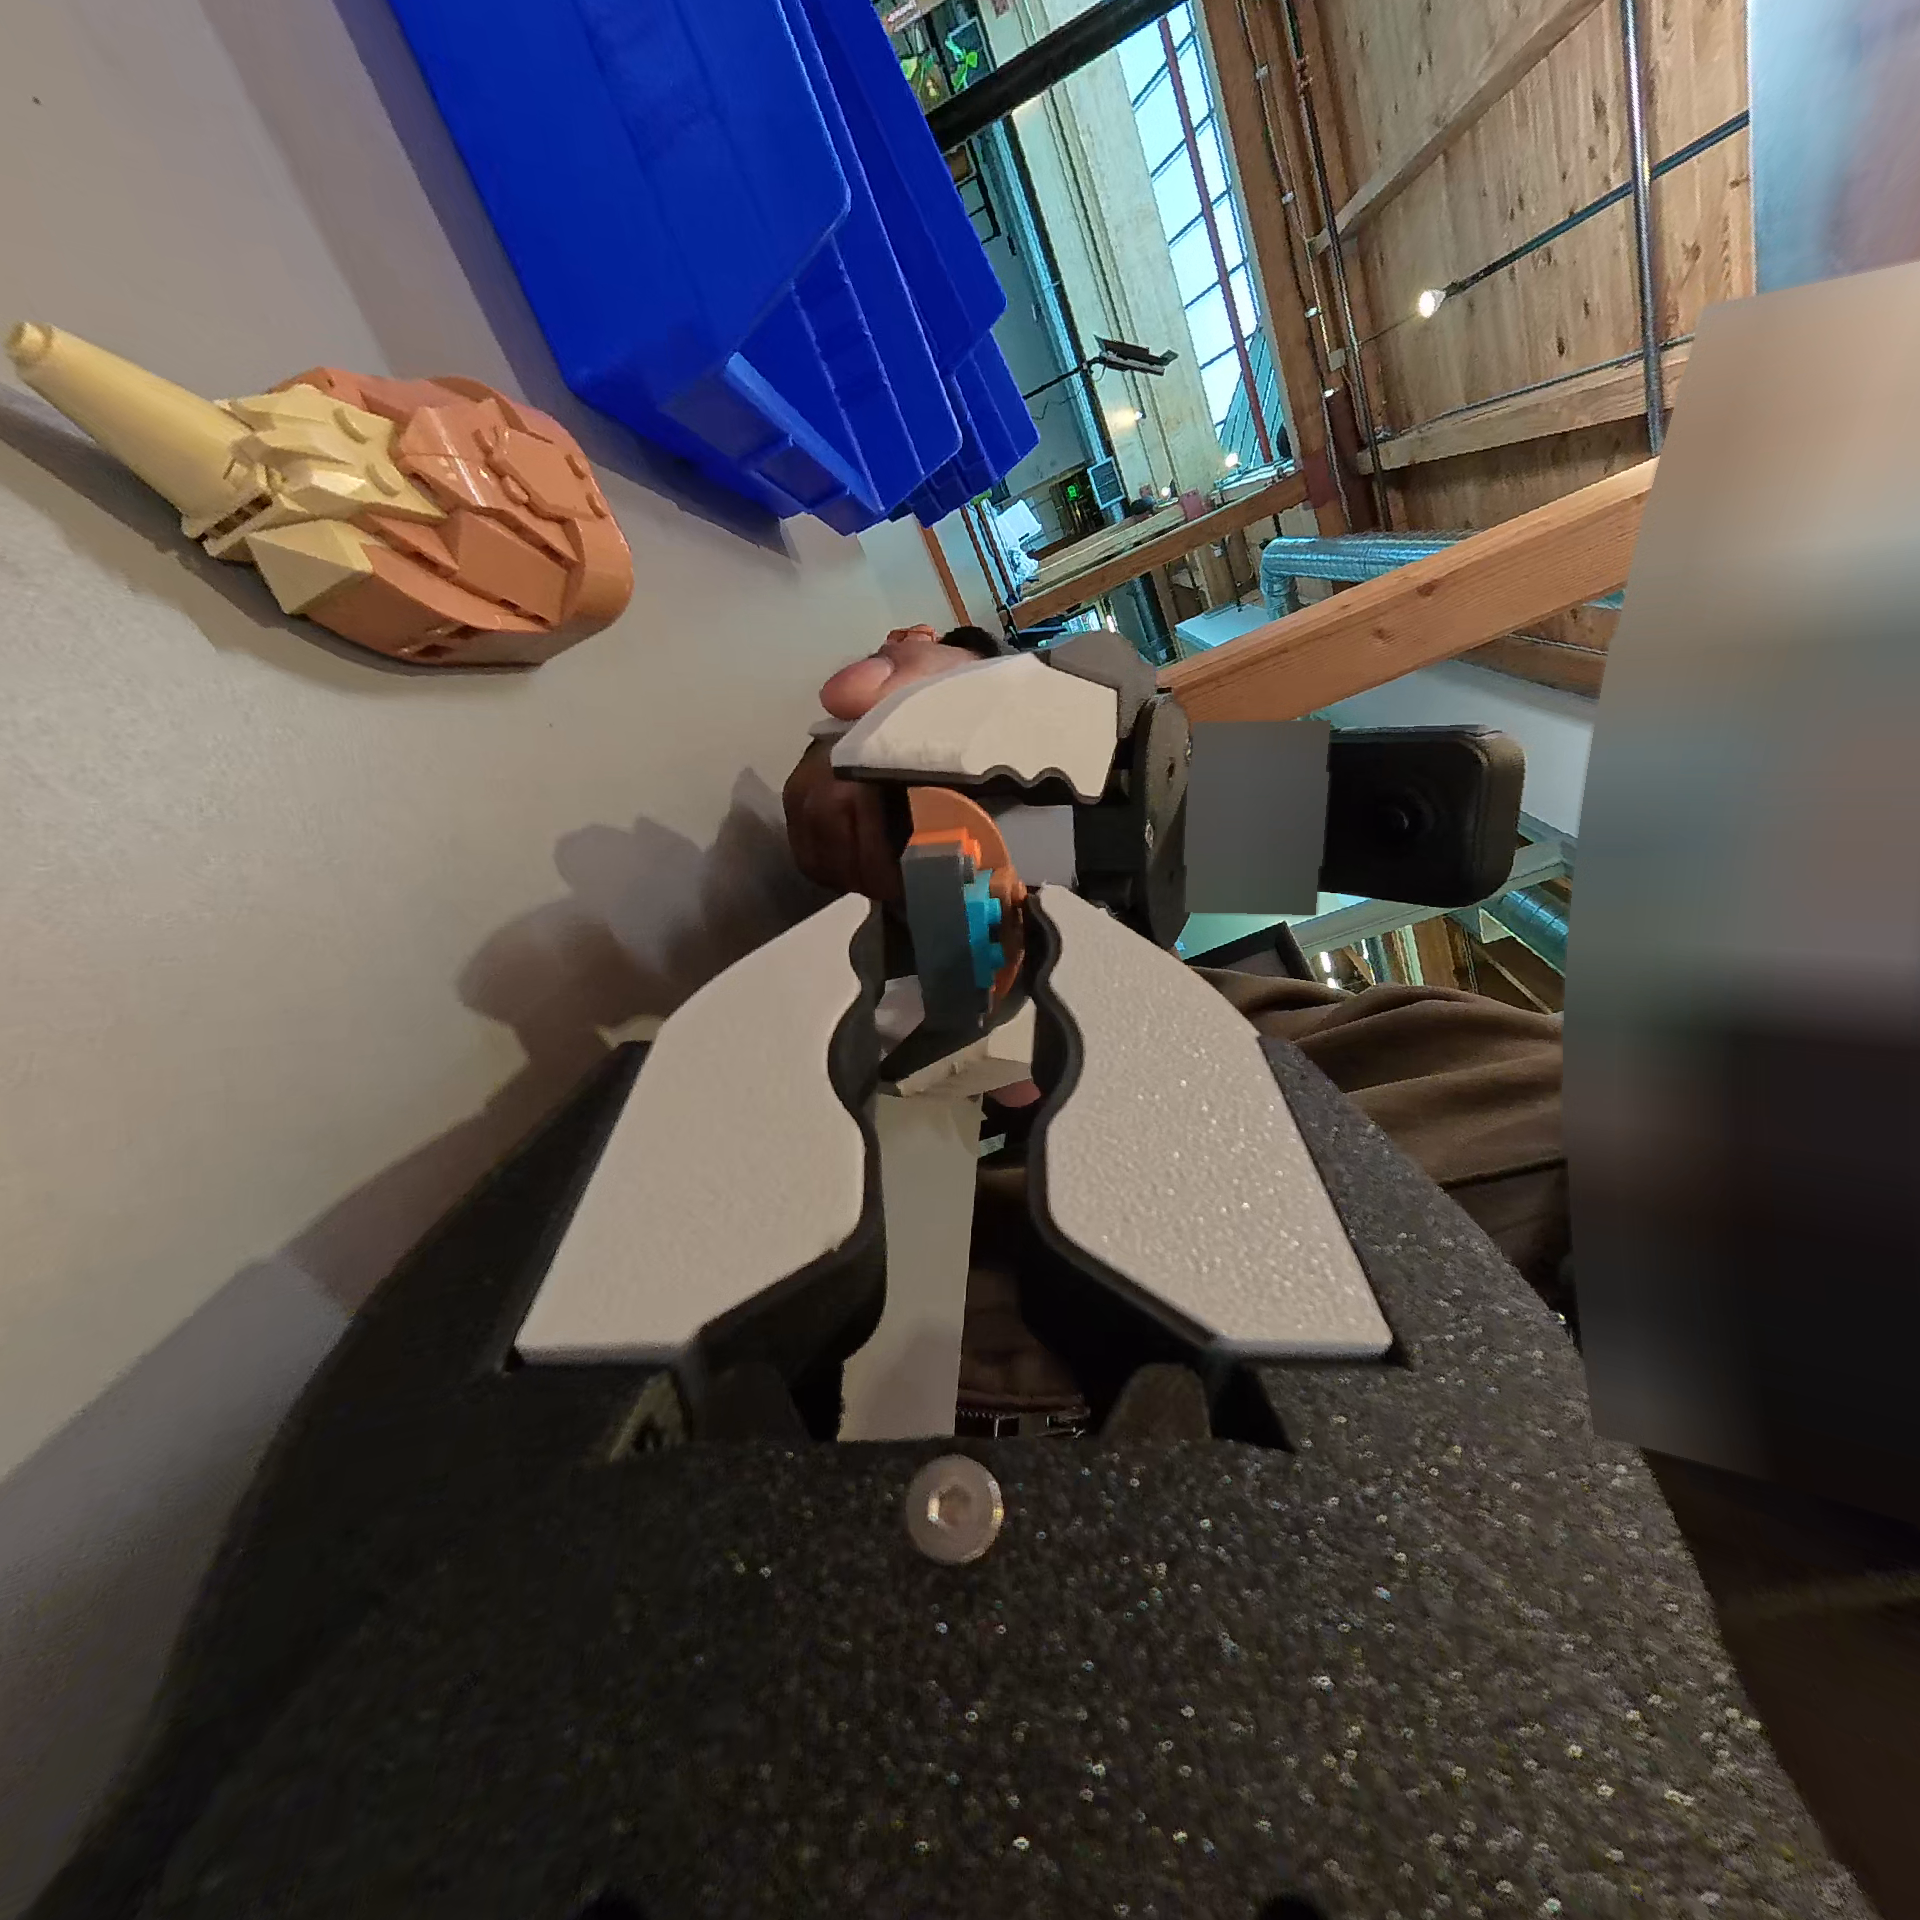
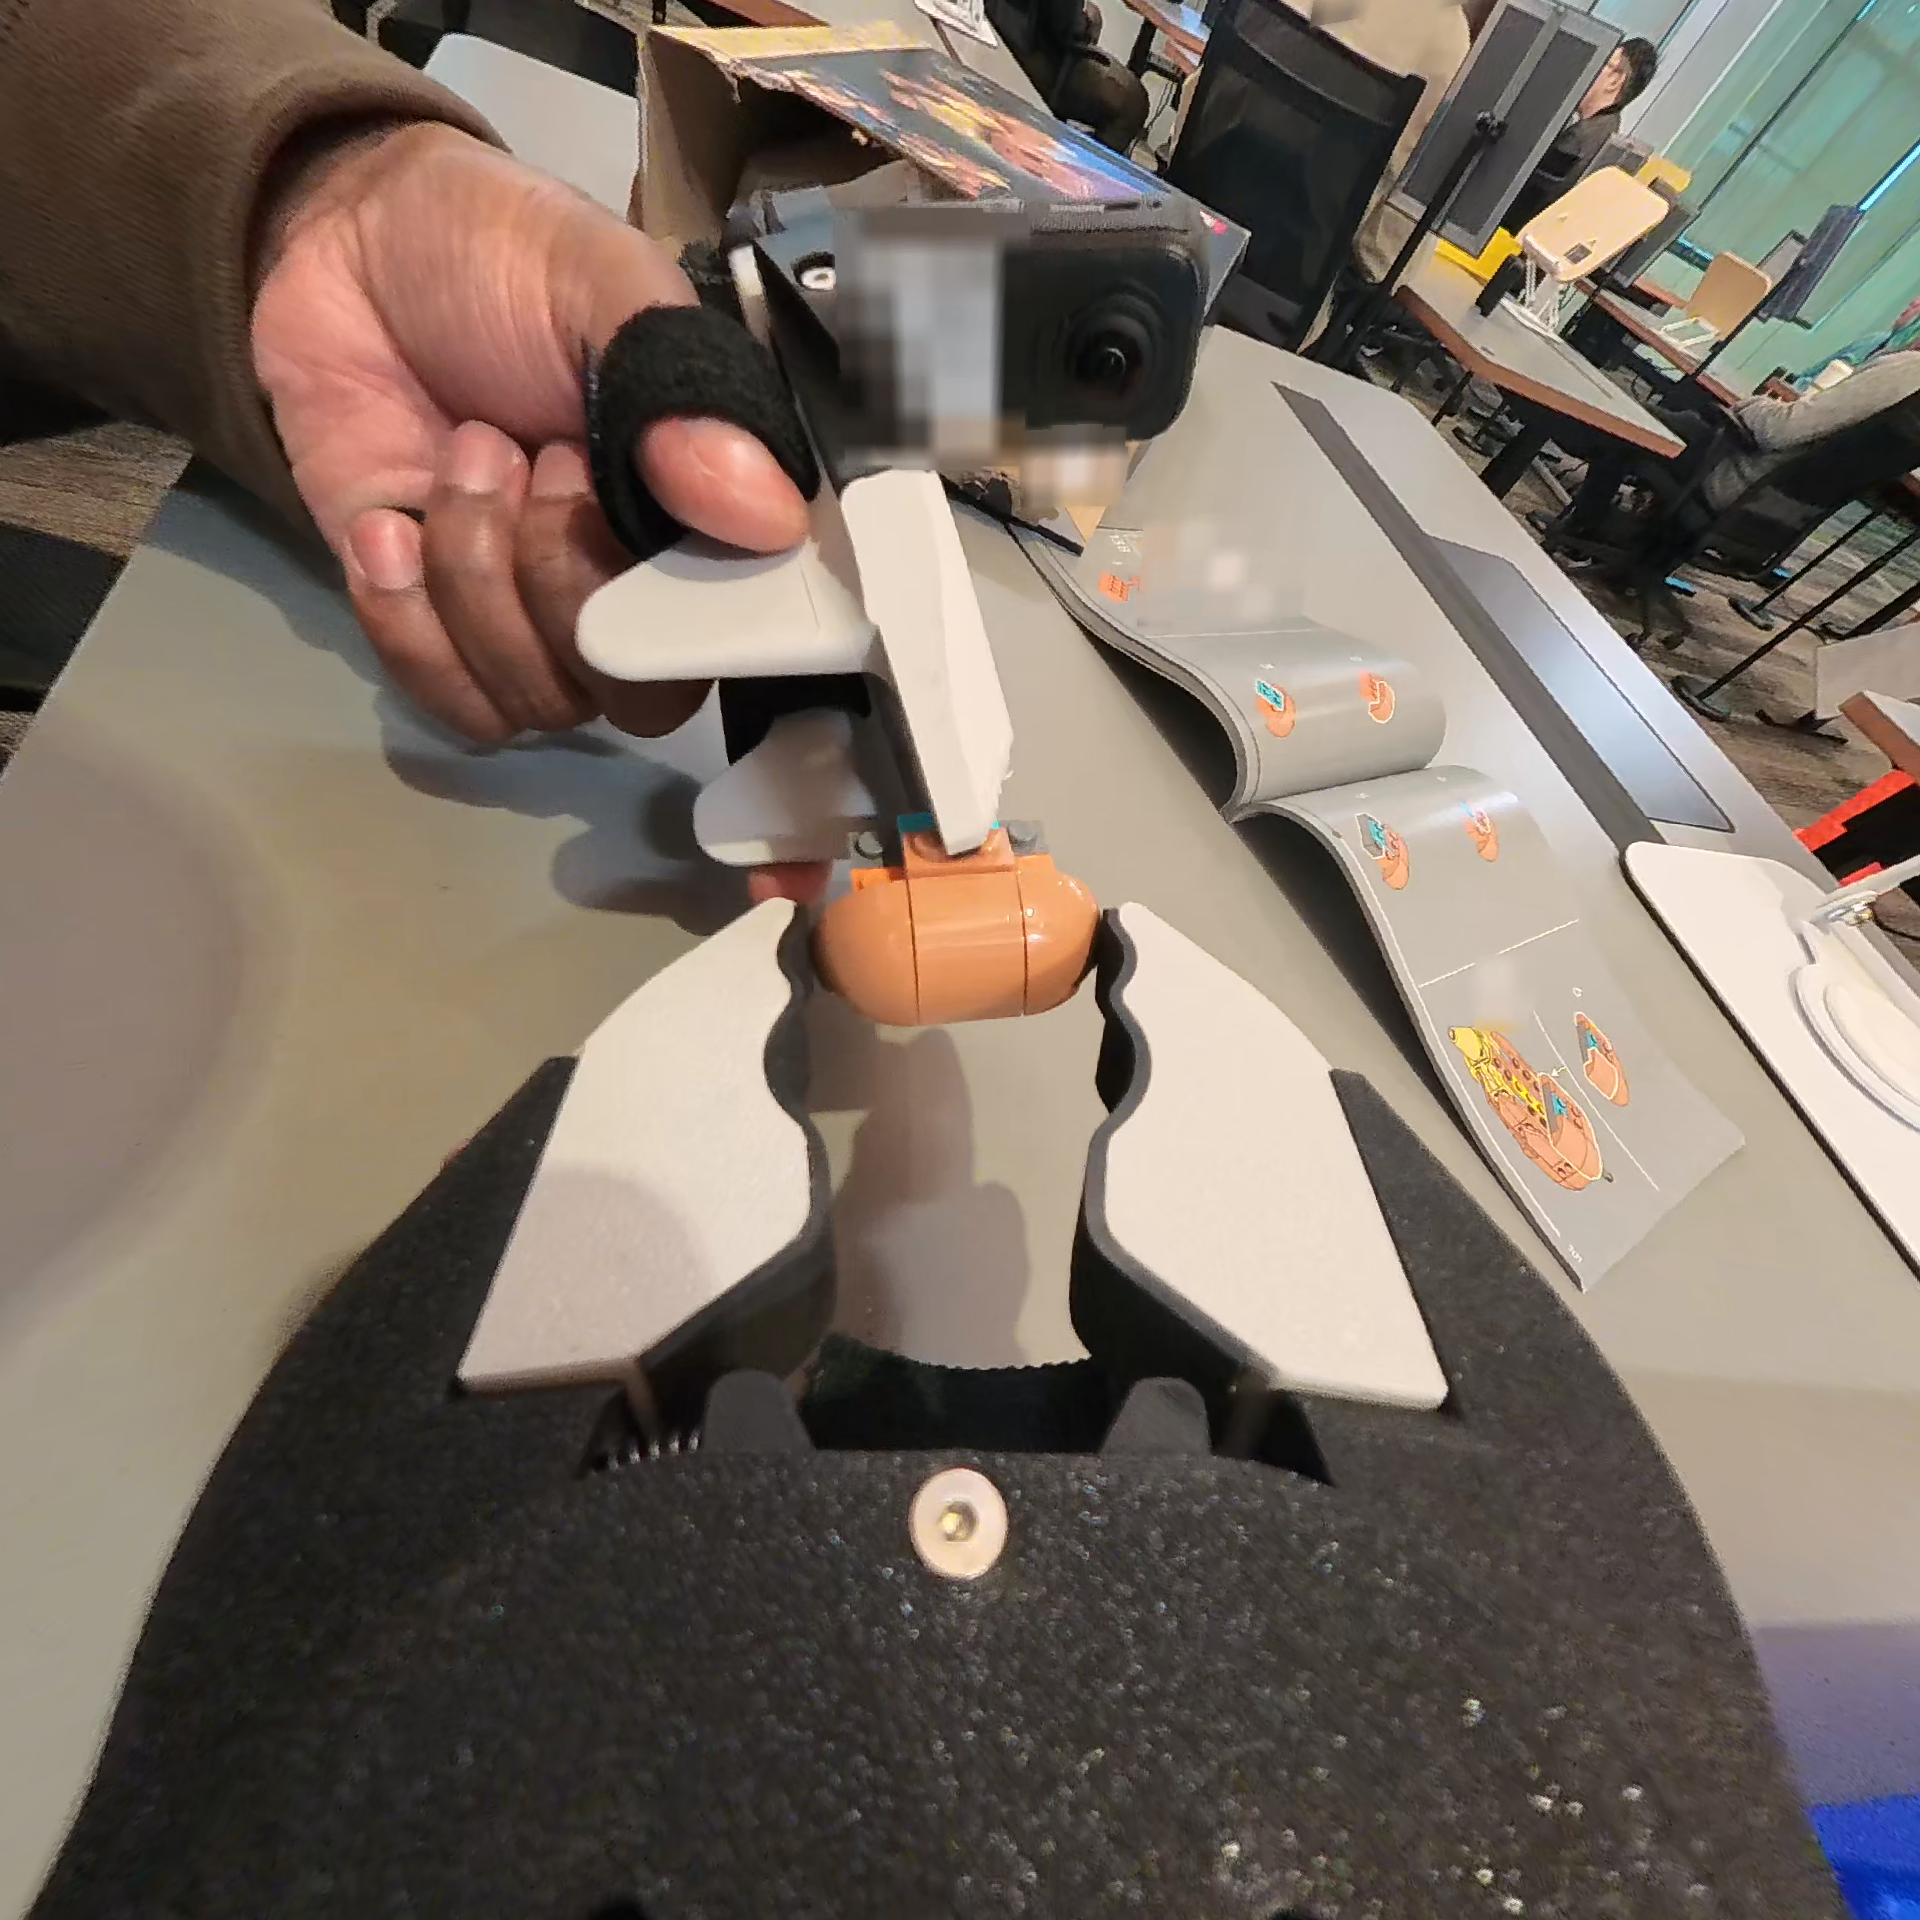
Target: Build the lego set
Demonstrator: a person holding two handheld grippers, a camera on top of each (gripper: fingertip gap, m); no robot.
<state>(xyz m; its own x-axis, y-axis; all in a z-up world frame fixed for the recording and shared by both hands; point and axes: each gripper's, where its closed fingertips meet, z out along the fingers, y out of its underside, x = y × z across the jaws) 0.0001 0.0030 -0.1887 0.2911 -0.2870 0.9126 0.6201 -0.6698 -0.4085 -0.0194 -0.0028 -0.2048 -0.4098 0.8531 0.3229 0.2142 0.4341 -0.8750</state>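
A small lego sub-assembly, a rounded orange body (image 2: 956, 961) with a grey plate (image 1: 940, 935) and teal pieces on it, is held in the air between both grippers. My right gripper (image 2: 951, 935) grips the orange body at its two sides. My left gripper (image 1: 951, 920) is shut on the grey plate end; in the right wrist view it (image 2: 920, 826) comes down from above, held by a hand (image 2: 468, 416). A larger tan and salmon lego model (image 1: 416, 509) lies on the grey table (image 1: 260, 831) to the left.
Stacked blue bins (image 1: 707, 208) stand behind the model. An open instruction booklet (image 2: 1455, 935) lies to the right, with a white pad (image 2: 1766, 987) beyond it. A cardboard lego box (image 2: 914, 94) stands at the back. People sit at far desks.
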